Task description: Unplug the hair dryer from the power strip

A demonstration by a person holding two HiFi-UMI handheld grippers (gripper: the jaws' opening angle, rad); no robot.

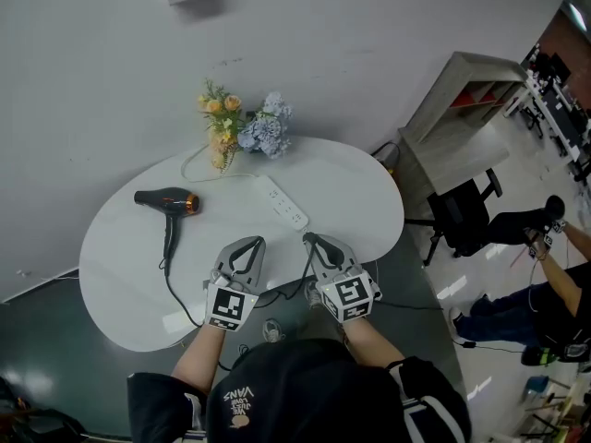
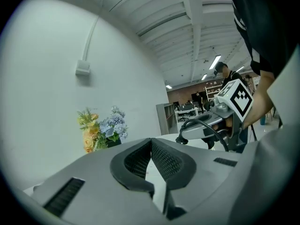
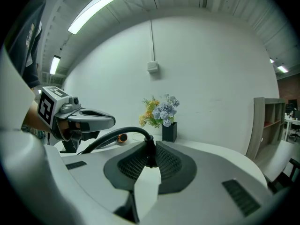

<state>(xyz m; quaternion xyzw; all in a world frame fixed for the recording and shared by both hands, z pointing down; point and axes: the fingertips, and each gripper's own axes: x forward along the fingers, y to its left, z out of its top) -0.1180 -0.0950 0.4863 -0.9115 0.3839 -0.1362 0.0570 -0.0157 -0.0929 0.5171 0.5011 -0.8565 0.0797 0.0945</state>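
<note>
The black hair dryer [image 1: 166,201] with an orange nozzle lies on the left of the round white table [image 1: 120,257]. Its black cord [image 1: 172,280] trails off the front edge. The white power strip [image 1: 282,204] lies near the table's middle, with no plug showing in it. My right gripper [image 1: 310,239] hovers over the front edge, shut on the dryer's black plug [image 3: 150,154]; the cord [image 3: 112,136] arcs away left from the jaws. My left gripper [image 1: 249,242] is beside it on the left, shut with nothing between its pads [image 2: 140,161]. The strip is hidden in both gripper views.
A vase of yellow and blue flowers [image 1: 242,127] stands at the table's back edge by the wall. A wooden shelf unit [image 1: 462,109] and a black office chair [image 1: 466,215] are to the right, where a seated person [image 1: 545,303] is.
</note>
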